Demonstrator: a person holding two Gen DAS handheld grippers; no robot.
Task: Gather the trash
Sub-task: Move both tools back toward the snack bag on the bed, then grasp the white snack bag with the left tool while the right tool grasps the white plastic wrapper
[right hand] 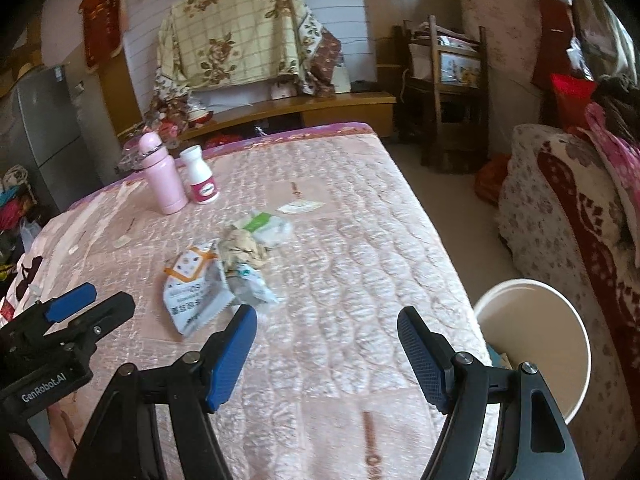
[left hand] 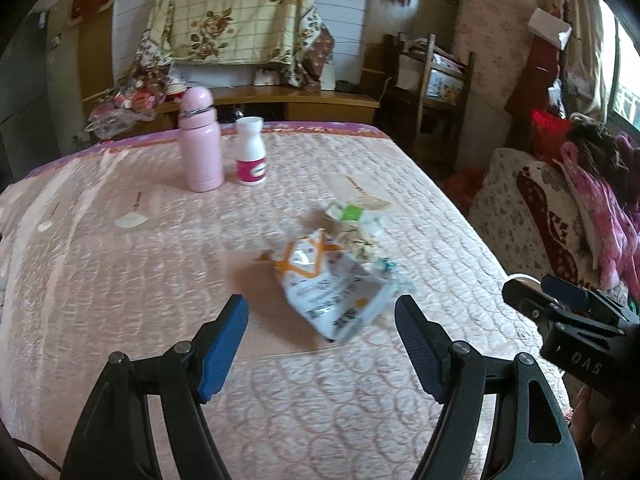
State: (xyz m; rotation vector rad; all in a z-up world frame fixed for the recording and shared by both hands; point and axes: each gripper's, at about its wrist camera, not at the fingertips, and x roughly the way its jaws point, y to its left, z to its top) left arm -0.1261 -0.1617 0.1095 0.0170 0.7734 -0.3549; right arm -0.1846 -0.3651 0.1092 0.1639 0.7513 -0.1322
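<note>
Both grippers are spread wide with nothing between the jaws: left gripper [left hand: 321,332], right gripper [right hand: 327,344]. We read the step as the approach to the trash pile on the bed [right hand: 360,240].

In the left view the pouch [left hand: 332,284] lies at 12 o'clock, just ahead of the jaws, with the paper wad [left hand: 356,240] and green-white wrapper [left hand: 352,214] behind it, all touching or nearly so. In the right view the pile sits at 10–11 o'clock, and the bucket [right hand: 532,344] stands at 3 o'clock, off the bed edge.

To do it well, we'd take the pouch first with the left: straddle a raised edge, not the flat face, and pinch firmly, since the foil looks slippery. Keep clear of the pink flask [left hand: 200,140] and white bottle [left hand: 250,152] at 11.

Writing: "GenRobot.AI" on the left gripper seen from the right view, and "DAS" on the right one from the left. Pouch and bottle print is too blurred to read.
</note>
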